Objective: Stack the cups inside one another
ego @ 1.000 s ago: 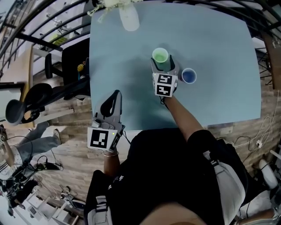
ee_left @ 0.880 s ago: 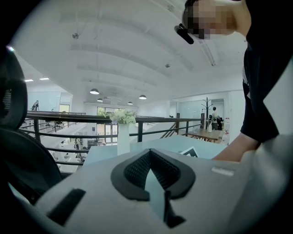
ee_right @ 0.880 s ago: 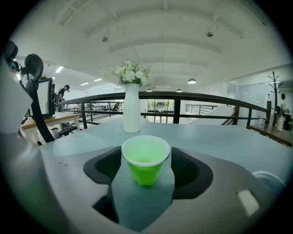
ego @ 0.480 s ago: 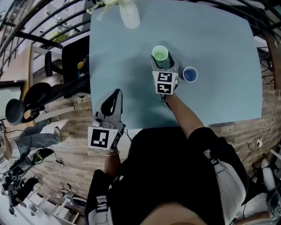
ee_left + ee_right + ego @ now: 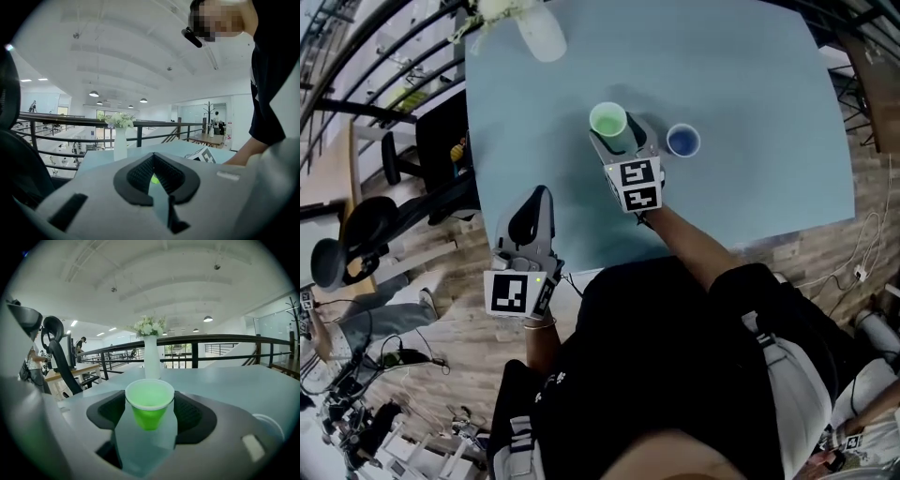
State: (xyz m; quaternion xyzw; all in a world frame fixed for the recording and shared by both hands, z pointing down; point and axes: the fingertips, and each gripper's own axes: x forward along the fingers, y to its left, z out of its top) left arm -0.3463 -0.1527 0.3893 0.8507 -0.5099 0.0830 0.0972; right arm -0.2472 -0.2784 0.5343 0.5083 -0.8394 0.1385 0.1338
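Grip is fresh: your right claw (image 5: 622,136) has narrowed onto the green cup (image 5: 608,120) and holds it near the blue cup (image 5: 682,140) on the bench (image 5: 750,84). Your left claw (image 5: 542,194) waits closed, empty. Nesting comes next.

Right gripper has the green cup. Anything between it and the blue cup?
Nothing visible. Apart from the right gripper's own jaw beside the green cup, only bare table lies before the blue cup, which stands upright, mouth open.
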